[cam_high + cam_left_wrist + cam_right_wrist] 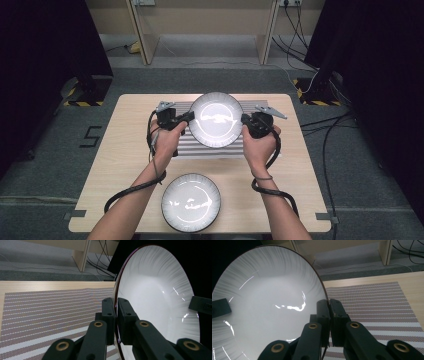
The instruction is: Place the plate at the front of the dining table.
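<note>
A second plate (190, 202) lies nearest; beyond it, the left gripper (186, 119) and right gripper (246, 121) pinch the plate (216, 120) by opposite rims (tilted above the striped mat (260, 145)). Probably mid-carry; next, lower evenly.

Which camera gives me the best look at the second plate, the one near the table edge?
The high view: the near plate lies whole and flat there. Both gripper views instead show the held plate, clamped at its rim.
</note>
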`<state>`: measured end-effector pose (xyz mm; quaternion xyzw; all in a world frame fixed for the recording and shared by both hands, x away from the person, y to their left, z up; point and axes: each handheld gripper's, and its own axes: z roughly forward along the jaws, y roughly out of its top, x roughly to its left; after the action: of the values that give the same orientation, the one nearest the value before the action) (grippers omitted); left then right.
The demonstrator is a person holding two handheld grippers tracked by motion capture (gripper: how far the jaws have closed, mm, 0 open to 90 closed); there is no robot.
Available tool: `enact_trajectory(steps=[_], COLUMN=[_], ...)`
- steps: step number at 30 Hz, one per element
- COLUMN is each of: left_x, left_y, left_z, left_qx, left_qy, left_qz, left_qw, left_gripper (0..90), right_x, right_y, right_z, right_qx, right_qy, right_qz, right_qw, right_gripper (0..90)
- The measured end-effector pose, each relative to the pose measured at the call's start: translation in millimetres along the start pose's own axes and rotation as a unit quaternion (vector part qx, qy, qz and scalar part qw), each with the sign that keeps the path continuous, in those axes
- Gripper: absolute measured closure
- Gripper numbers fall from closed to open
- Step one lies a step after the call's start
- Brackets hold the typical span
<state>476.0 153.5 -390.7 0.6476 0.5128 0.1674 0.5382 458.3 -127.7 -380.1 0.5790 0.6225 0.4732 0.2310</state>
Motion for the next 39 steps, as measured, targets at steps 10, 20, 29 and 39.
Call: enact_trajectory(steps=[10, 20, 29, 39], left_x=[2.0, 5.7, 8.2, 10.3], left_y=[0.6, 0.6, 0.5, -1.4], left_z=[3.8, 9.7, 14.5, 21.2], left_qx=[0.002, 0.007, 0.012, 0.016], left_qy=[0.003, 0.003, 0.006, 0.007], left_qz=[-0.002, -0.006, -0.009, -0.013], left_qw=[1.0, 0.9999, 0.9999, 0.9998], left_gripper=[84.2, 84.1, 84.1, 83.9], right_x=[-0.8, -2.0, -3.2, -5.2], right_y=[0.7, 1.5, 1.2, 1.2], right_z=[4.4, 9.6, 15.2, 20.4], right_qx=[0.003, 0.004, 0.007, 0.011], right_qy=[-0.001, -0.004, -0.007, -0.011], right_qz=[0.003, 0.005, 0.006, 0.009], right_qw=[1.0, 1.0, 0.9999, 0.9998], right_gripper=[87.4, 87.4, 87.4, 87.4])
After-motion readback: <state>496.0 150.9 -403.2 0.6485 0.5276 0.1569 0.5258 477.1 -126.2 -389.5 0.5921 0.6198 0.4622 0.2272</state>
